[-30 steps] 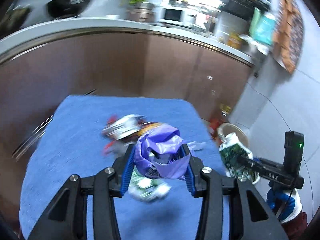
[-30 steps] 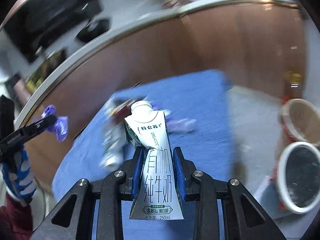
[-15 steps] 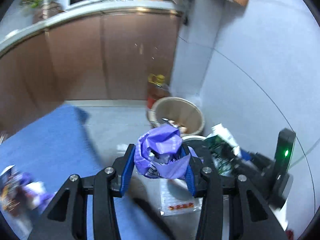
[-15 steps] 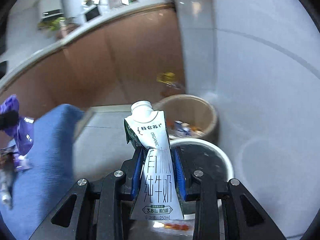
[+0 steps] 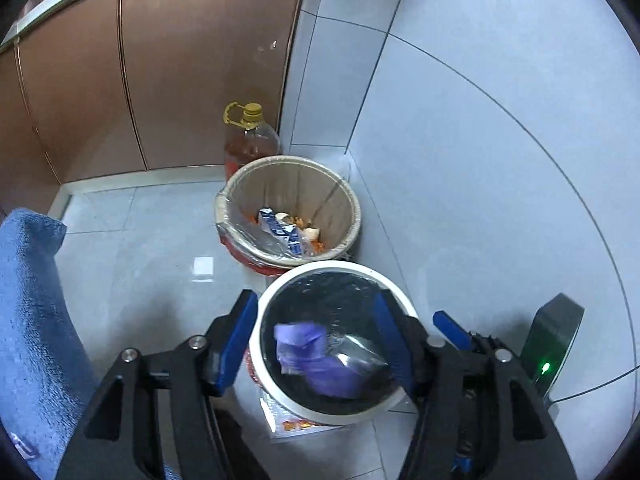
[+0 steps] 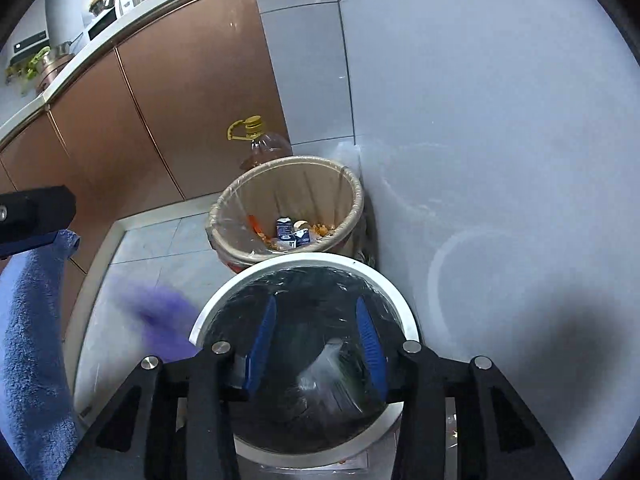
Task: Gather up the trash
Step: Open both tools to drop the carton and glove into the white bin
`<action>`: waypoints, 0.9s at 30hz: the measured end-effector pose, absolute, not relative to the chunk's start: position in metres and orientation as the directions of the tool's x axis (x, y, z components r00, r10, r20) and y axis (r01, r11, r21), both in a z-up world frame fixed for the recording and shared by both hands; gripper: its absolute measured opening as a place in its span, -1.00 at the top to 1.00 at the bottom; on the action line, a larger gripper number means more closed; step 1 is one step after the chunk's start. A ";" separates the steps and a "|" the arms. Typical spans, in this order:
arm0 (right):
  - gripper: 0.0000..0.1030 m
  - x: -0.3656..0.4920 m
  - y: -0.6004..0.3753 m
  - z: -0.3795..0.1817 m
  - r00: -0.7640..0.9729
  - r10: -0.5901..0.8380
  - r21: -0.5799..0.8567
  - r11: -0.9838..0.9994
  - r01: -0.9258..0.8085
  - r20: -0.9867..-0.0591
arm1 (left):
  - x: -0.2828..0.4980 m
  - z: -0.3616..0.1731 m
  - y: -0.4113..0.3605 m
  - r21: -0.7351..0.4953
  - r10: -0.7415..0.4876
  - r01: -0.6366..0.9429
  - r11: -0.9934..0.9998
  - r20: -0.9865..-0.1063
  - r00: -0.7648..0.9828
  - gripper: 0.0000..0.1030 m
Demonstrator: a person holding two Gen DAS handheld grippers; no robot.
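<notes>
My left gripper (image 5: 314,304) hangs over a white-rimmed bin (image 5: 340,269) lined in black, its jaws opening with nothing pressed between them. The crumpled purple wrapper (image 5: 316,360) is loose below them, blurred, over the bin's mouth. In the right wrist view it is a purple smear (image 6: 160,316) beside the bin's rim (image 6: 304,260). My right gripper (image 6: 316,304) is above the same bin, jaws opening. The milk carton (image 6: 328,372) is a pale blur below its pads, free of them. The right gripper's blue pad (image 5: 452,328) shows beside the left one.
A beige bin (image 5: 288,162) with scraps stands just behind the white one, in the corner of a grey tiled wall. An oil bottle (image 5: 250,140) with a yellow cap is behind it. Brown cabinets run along the back. The blue-towelled table (image 5: 28,300) is at the left.
Both grippers swung from the blue table to above the white bin. Both have opened. The purple wrapper and the milk carton have left the jaws and are dropping.
</notes>
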State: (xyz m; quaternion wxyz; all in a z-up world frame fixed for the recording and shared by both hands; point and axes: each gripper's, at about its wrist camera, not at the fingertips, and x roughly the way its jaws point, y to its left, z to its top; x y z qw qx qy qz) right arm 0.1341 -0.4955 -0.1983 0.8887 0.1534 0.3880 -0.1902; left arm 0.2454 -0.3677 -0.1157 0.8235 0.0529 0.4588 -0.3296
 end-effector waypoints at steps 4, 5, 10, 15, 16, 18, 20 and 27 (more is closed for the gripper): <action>0.20 0.128 -0.487 -0.195 0.633 -0.225 0.115 0.886 0.450 -0.741 | 0.232 -0.101 -0.351 -0.232 -0.527 0.599 0.767 -0.760 0.381 -0.16; 0.20 0.124 -0.481 -0.189 0.643 -0.219 0.120 0.890 0.440 -0.734 | 0.231 -0.095 -0.345 -0.237 -0.536 0.598 0.766 -0.748 0.391 -0.16; 0.20 0.118 -0.448 -0.160 0.714 -0.153 0.153 0.926 0.346 -0.683 | 0.205 -0.058 -0.286 -0.228 -0.548 0.570 0.789 -0.682 0.485 -0.16; 0.20 0.114 -0.381 -0.116 0.783 -0.002 0.179 0.973 0.145 -0.622 | 0.182 -0.026 -0.207 -0.188 -0.509 0.530 0.827 -0.651 0.564 -0.16; 0.19 0.114 -0.367 -0.108 0.790 0.028 0.183 0.977 0.107 -0.613 | 0.176 -0.021 -0.187 -0.172 -0.487 0.509 0.843 -0.646 0.588 -0.16; 0.16 0.115 -0.340 -0.094 0.797 0.081 0.186 0.982 0.040 -0.599 | 0.168 -0.014 -0.151 -0.157 -0.456 0.473 0.867 -0.636 0.623 -0.16; 0.15 0.117 -0.312 -0.083 0.797 0.131 0.184 0.983 -0.026 -0.589 | 0.158 -0.007 -0.108 -0.155 -0.424 0.427 0.891 -0.624 0.657 -0.16; 0.01 0.127 -0.227 -0.065 0.773 0.259 0.159 0.966 -0.205 -0.579 | 0.137 -0.002 0.030 -0.157 -0.267 0.217 0.964 -0.614 0.743 -0.33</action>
